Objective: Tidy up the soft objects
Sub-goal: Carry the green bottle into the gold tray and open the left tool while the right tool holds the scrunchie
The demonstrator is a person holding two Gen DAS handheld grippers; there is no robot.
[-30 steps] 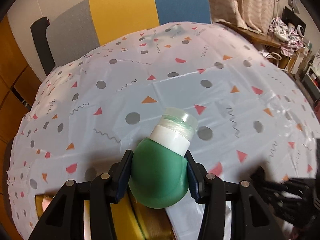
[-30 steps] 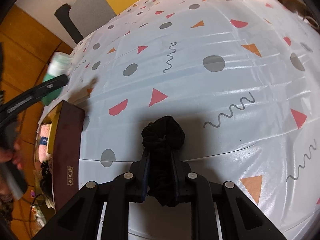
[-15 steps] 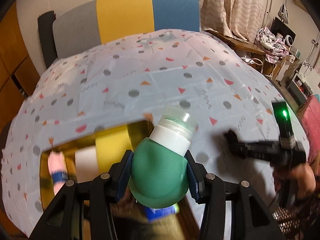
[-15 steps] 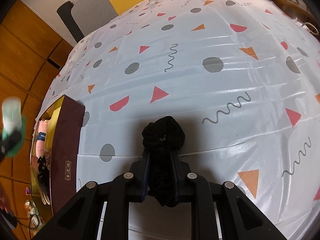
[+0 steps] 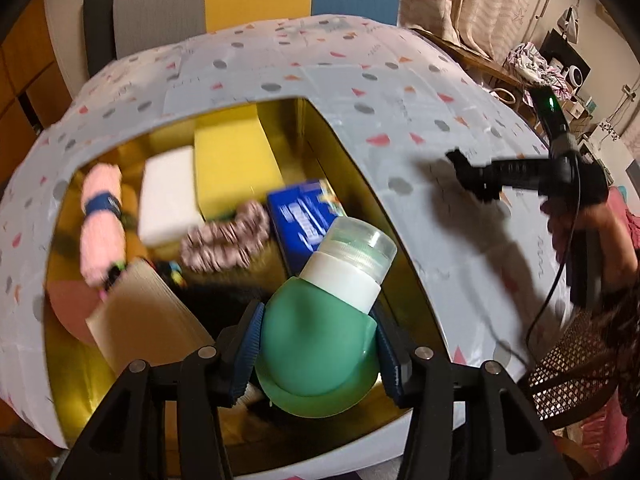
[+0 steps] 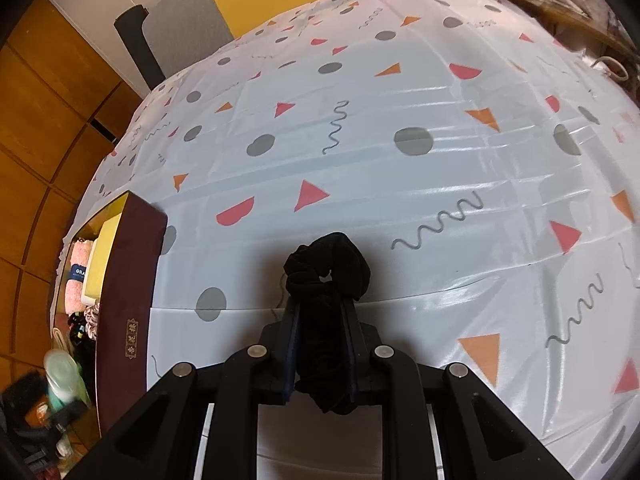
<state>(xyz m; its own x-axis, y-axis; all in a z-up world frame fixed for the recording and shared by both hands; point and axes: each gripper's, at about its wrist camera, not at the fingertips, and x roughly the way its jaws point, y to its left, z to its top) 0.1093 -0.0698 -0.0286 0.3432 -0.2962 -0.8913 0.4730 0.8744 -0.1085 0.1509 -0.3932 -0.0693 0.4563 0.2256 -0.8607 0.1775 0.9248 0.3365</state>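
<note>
Patterned cloth covers my desk (image 6: 400, 184), wide and bare to the right of the gold-lined box (image 5: 404, 280) at its left edge, whose inside is crowded with a pink towel roll (image 5: 100, 228), sponges and a blue carton. A second ago my left tool (image 5: 318, 354) hung over bare cloth; now it hangs above the box, jaws opening around the green squeeze bottle (image 5: 316, 348) between them. My right tool (image 6: 320, 344) is clamped on the black scrunchie (image 6: 328, 268) over the cloth, and "GRA" reads on the towel's band.
</note>
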